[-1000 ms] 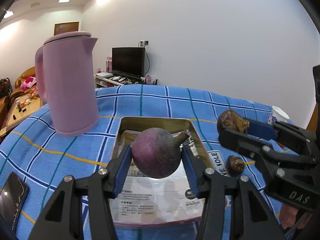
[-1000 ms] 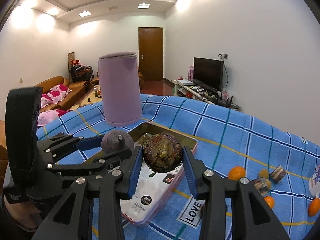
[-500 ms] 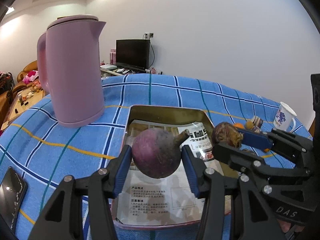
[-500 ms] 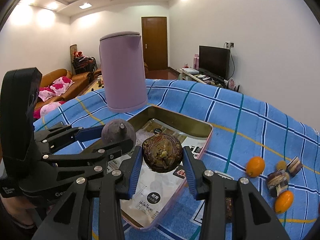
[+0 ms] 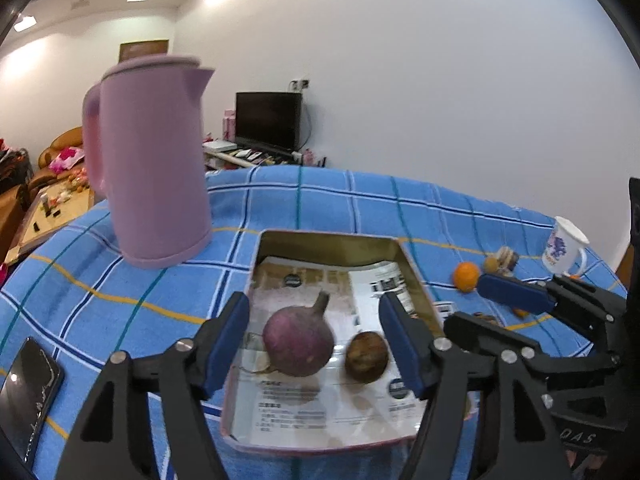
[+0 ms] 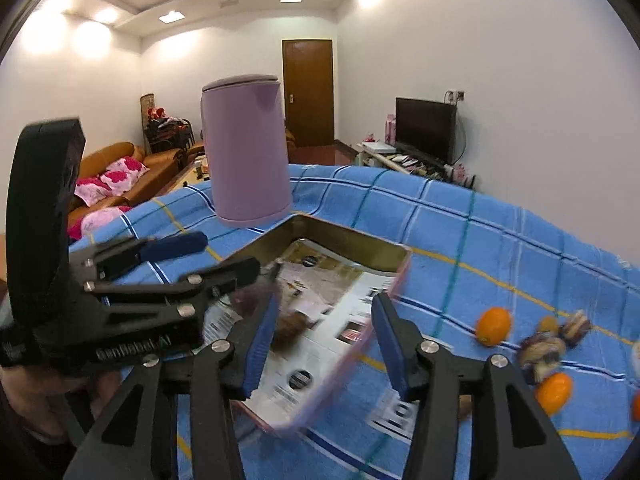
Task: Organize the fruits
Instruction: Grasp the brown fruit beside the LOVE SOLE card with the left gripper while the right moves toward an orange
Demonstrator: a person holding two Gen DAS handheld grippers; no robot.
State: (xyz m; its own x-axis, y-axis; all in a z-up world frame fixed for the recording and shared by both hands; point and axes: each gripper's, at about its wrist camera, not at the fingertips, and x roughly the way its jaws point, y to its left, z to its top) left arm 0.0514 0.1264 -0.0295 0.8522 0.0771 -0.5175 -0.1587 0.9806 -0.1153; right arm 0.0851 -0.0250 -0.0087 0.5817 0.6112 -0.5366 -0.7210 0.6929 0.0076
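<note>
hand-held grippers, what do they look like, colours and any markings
Both are black angular frames with silver bolts and blue finger pads. The left hand-held gripper shows white "GenRobot.AI" lettering in the right wrist view; the right hand-held gripper shows "DAS" lettering in the left view.

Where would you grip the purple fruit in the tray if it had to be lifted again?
Grip the purple fruit across its round belly, pads on its left and right flanks, coming from the near, open side of the tray and from above. Its stem tips up and away, so the flanks are free. The brown fruit sits close on its right, leaving less room there.
</note>
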